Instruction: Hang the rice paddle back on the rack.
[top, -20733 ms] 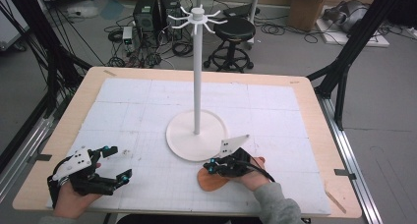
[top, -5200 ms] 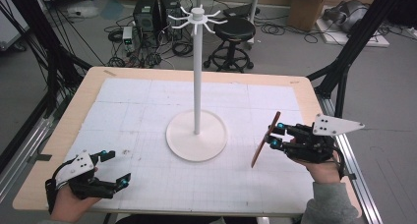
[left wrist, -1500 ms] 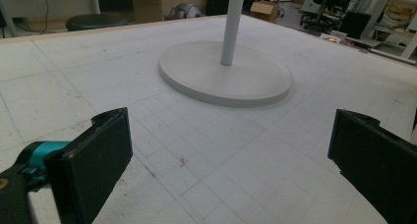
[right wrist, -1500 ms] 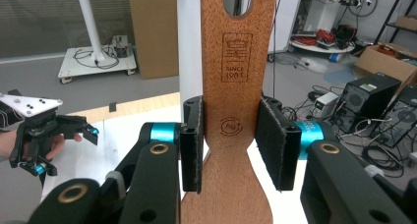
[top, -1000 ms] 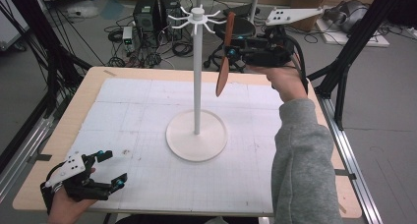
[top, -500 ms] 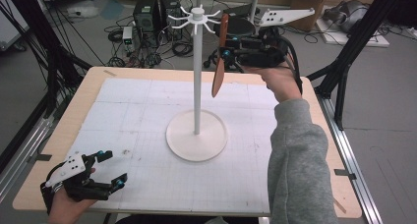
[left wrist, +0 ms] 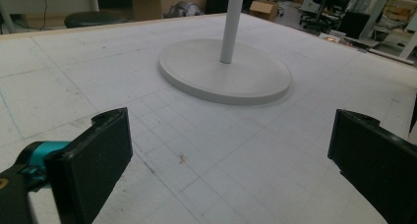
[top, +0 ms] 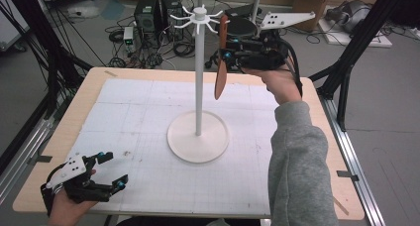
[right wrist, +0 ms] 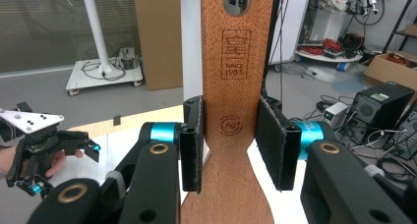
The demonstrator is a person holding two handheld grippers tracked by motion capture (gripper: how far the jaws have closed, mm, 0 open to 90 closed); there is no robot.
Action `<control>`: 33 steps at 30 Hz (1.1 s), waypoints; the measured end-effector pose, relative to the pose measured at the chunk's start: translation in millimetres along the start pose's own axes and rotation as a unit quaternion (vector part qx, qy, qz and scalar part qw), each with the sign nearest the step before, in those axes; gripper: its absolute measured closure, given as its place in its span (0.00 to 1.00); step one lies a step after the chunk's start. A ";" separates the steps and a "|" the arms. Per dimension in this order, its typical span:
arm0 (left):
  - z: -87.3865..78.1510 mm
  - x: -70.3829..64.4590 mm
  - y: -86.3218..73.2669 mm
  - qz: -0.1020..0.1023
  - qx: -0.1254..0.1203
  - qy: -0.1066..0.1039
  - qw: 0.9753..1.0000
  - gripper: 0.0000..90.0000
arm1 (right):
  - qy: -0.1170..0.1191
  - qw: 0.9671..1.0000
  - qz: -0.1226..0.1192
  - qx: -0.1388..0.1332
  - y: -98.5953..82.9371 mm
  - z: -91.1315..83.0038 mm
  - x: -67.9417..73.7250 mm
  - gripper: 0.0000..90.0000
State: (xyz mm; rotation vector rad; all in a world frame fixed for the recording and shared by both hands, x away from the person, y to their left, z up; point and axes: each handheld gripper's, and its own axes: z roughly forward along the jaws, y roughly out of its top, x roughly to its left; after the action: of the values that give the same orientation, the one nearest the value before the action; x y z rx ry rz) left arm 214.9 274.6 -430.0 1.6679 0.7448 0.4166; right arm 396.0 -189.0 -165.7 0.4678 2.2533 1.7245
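Two grippers: one raised at the upper middle of the high view, one low at its lower left corner.
Right gripper (top: 229, 56): held up in the air beside the top of the rack, its jaws pressed against both flat sides of the wooden spatula; the grey three-cornered plate on top points toward the upper right of the frame.
Wooden spatula (top: 221, 57): hangs upright, handle end up near the rack's hooks, broad blade down, well above the table. In the right gripper view it runs up the middle of the frame (right wrist: 231, 81), clamped at its neck between the two black pads (right wrist: 193, 143), with a stamped mark and a hanging hole near the top edge (the hole shows dark clutter through it).
Rack (top: 199, 72): white pole rising from a round base at the centre of the mat, ring of short hooks at the top; the spatula's handle end sits just right of those hooks, and I cannot tell whether it touches one.
Left gripper (top: 110, 172): resting at the lower left of the table, jaws spread wide with nothing between them; in the left gripper view (left wrist: 231, 155) they frame bare mat, with the rack's base (left wrist: 223, 71) ahead at upper centre.
Table (top: 89, 94): wooden edge around a white gridded mat.
Right sleeve (top: 297, 161): grey, running up the right side of the high view.
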 end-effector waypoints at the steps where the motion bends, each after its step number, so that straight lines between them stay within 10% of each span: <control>1: 0.0 0.0 0.0 0.000 0.001 0.000 1.000 0.04 | 0.000 1.000 -0.002 -0.001 -0.3 -0.2 -0.1 0.71; 8: 0.0 0.2 0.0 0.001 0.001 0.001 1.000 0.04 | -0.001 1.000 -0.007 -0.005 -1.6 0.1 2.3 0.69; 14: -2.3 1.0 0.0 0.001 -0.001 0.006 1.000 0.04 | -0.021 0.999 -0.011 -0.024 -3.5 -1.7 5.4 0.39; 33: 2.4 1.7 0.9 0.004 0.001 0.002 1.000 0.04 | -0.063 0.998 0.009 -0.022 -55.7 -26.5 3.5 0.00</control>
State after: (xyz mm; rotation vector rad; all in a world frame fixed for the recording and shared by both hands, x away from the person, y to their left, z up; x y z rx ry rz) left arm 217.9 273.9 -429.9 1.6728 0.7429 0.4244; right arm 377.1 -224.3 -212.7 0.5709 2.1251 1.6995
